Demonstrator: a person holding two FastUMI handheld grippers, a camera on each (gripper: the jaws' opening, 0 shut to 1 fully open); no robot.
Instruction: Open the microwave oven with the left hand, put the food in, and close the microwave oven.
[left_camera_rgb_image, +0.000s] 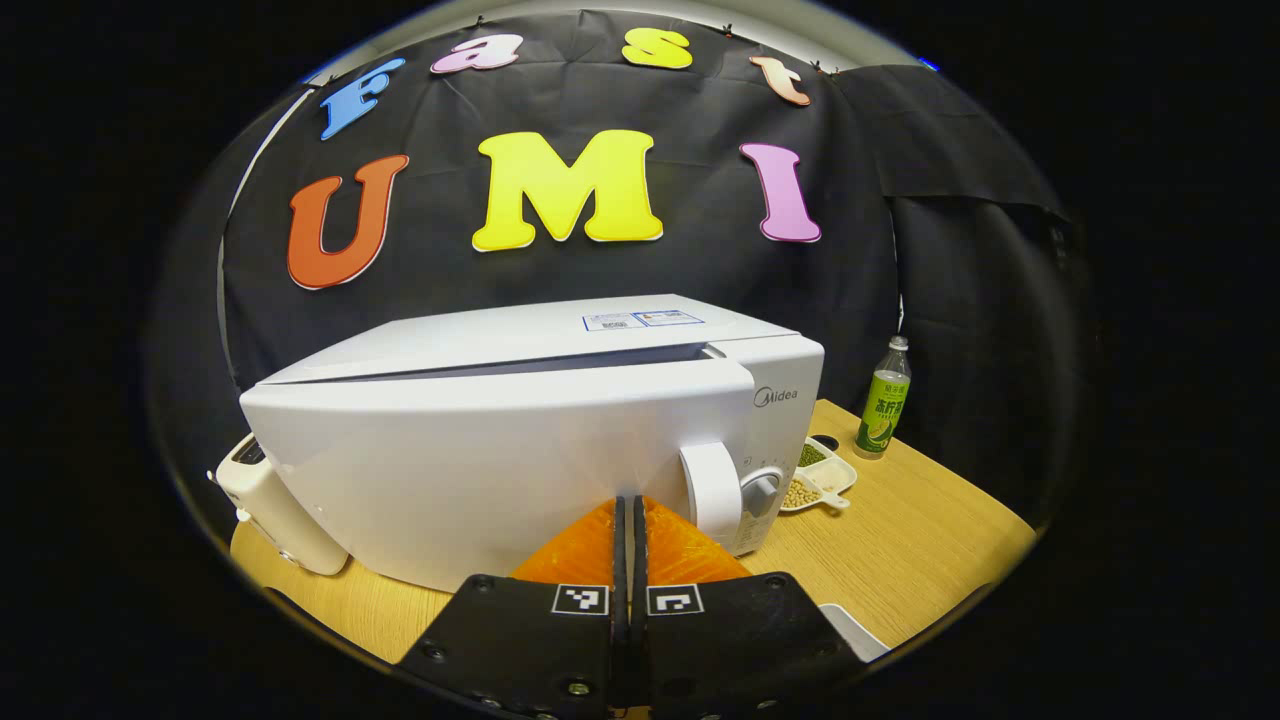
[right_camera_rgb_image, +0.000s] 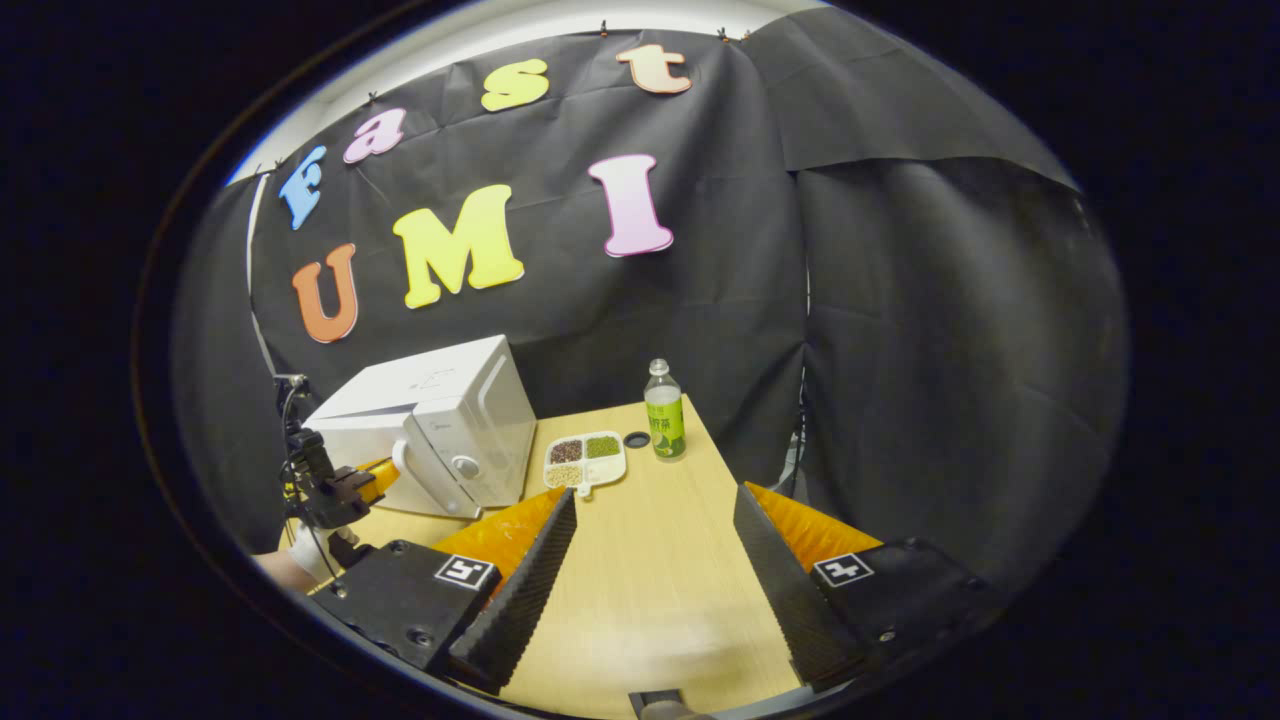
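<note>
While the microwave (left_camera_rgb_image: 520, 440) sits mid-frame, door slightly ajar, the left gripper (left_camera_rgb_image: 630, 560) has its jaws pressed together, empty.
Its stiff handle (left_camera_rgb_image: 712, 492) looks the best hold; lower frame, the right gripper (right_camera_rgb_image: 655, 560) gapes wide, empty, the light food tray (right_camera_rgb_image: 585, 462) probably sliding easily.

The left tool (left_camera_rgb_image: 630, 510) has two orange wedge-shaped fingers (left_camera_rgb_image: 580, 548) that taper forward from flat black mounts. Each mount carries a small square black-and-white marker, and round screws sit near the mounts' edges. The right tool (right_camera_rgb_image: 655, 545) is built alike: orange finger backs, black ridged pads (right_camera_rgb_image: 525, 590) on the inner faces, black mounts with one square marker each and a few screw heads near the rim.
</note>
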